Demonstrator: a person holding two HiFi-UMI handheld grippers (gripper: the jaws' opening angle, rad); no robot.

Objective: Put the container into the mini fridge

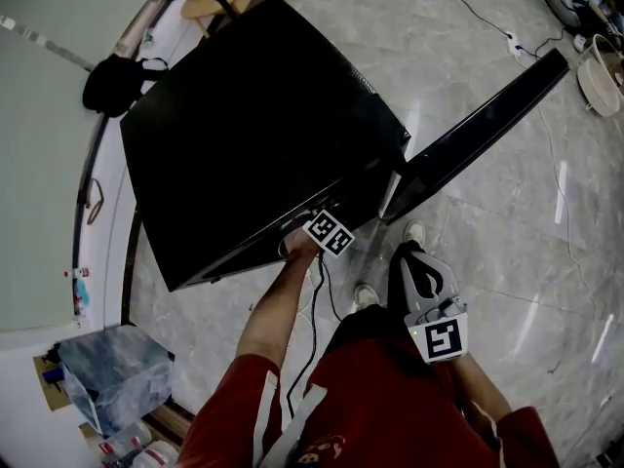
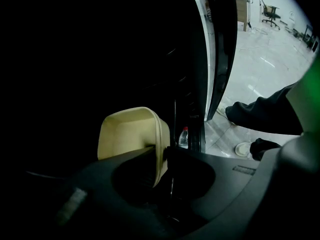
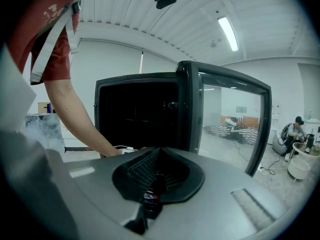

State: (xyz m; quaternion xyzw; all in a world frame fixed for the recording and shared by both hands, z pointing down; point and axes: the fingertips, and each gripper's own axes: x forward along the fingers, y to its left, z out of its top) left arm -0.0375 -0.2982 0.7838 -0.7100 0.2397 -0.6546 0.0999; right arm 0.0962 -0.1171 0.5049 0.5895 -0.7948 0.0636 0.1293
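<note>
Container (image 2: pixel 127 134) rim sits between the left gripper's (image 2: pixel 165 156) opening jaws inside the mini fridge (image 1: pixel 253 115); right gripper (image 3: pixel 156 156), nearer, is closed, empty.

Grey box (image 1: pixel 115 373) lower left; white bucket (image 1: pixel 600 76) top rt.

Container (image 2: pixel 127 131) — cream plastic, rectangular with rounded corners — sits tilted inside the dark interior of the mini fridge (image 1: pixel 253 135). The mini fridge is a black box; its door (image 1: pixel 478 130) stands swung open.
</note>
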